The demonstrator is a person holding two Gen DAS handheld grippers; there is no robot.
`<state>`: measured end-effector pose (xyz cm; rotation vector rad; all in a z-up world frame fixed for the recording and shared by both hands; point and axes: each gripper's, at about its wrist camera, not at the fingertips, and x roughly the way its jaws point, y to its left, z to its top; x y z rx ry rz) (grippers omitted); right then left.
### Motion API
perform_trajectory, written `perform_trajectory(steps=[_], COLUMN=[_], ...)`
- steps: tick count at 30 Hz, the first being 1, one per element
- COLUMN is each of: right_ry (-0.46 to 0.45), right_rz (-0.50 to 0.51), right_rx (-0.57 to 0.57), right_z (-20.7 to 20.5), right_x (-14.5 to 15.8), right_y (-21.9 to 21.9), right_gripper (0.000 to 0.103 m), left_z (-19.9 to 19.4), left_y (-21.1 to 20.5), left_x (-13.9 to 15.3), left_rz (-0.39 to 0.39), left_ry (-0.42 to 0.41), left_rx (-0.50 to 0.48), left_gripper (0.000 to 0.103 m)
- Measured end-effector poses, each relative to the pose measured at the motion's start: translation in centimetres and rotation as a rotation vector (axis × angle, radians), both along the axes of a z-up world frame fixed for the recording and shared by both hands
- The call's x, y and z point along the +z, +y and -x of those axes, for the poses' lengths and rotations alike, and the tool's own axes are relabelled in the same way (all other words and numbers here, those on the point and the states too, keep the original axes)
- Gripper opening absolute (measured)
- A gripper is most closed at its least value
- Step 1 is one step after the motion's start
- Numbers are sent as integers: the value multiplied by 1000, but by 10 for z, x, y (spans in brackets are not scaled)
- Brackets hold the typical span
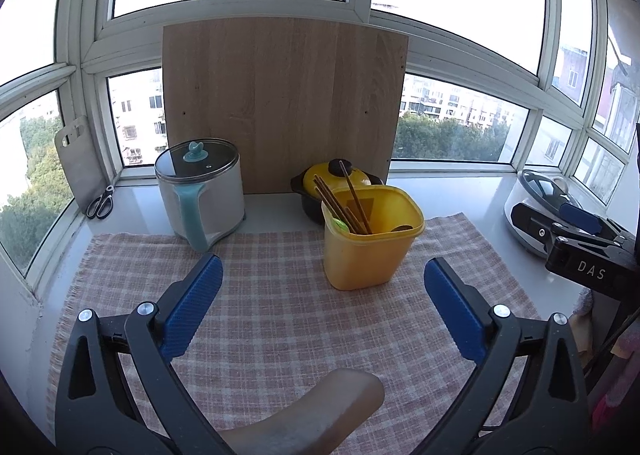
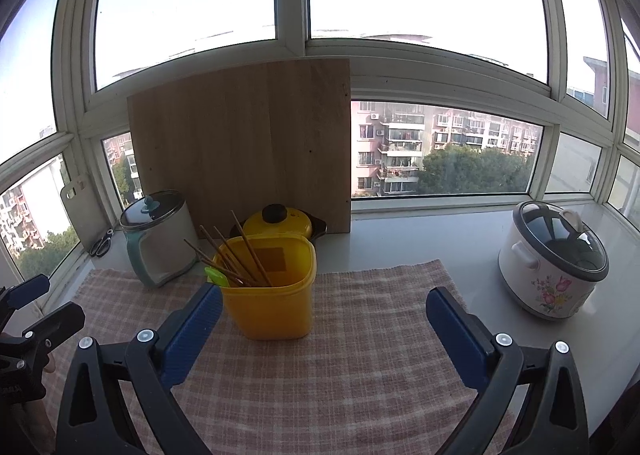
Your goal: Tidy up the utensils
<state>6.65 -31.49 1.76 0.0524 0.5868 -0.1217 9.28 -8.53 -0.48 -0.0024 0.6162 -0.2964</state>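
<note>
A yellow plastic container [image 1: 370, 241] stands on the checked cloth [image 1: 272, 315]. It holds several brown chopsticks [image 1: 344, 203], a green-tipped utensil [image 1: 340, 224] and a brown spoon end. It also shows in the right wrist view [image 2: 272, 295] with the chopsticks [image 2: 236, 255]. My left gripper [image 1: 323, 273] is open and empty, just short of the container. My right gripper [image 2: 324, 303] is open and empty, the container just ahead between the fingers, nearer the left one. The right gripper also shows at the right edge of the left wrist view [image 1: 576, 231].
A white jug with glass lid [image 1: 202, 195] and a yellow-lidded black pot [image 1: 334, 183] stand behind the container, before a leaning wooden board [image 1: 280, 103]. Scissors [image 1: 100, 203] and a grey cutting board [image 1: 78, 159] at the far left. A flowered rice cooker [image 2: 552, 259] at the right.
</note>
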Motion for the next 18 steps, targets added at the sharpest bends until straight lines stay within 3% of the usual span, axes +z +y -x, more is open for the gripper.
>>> perform_trajectory(steps=[18], right_ry=[4], right_rz=[-2], right_rx=[0], right_z=[-5], right_x=[-1], right_y=[0], right_gripper=[103], left_z=[-5], left_y=[0], left_x=[0], left_rz=[9], left_ry=[8], left_rx=[1], left_gripper=[102])
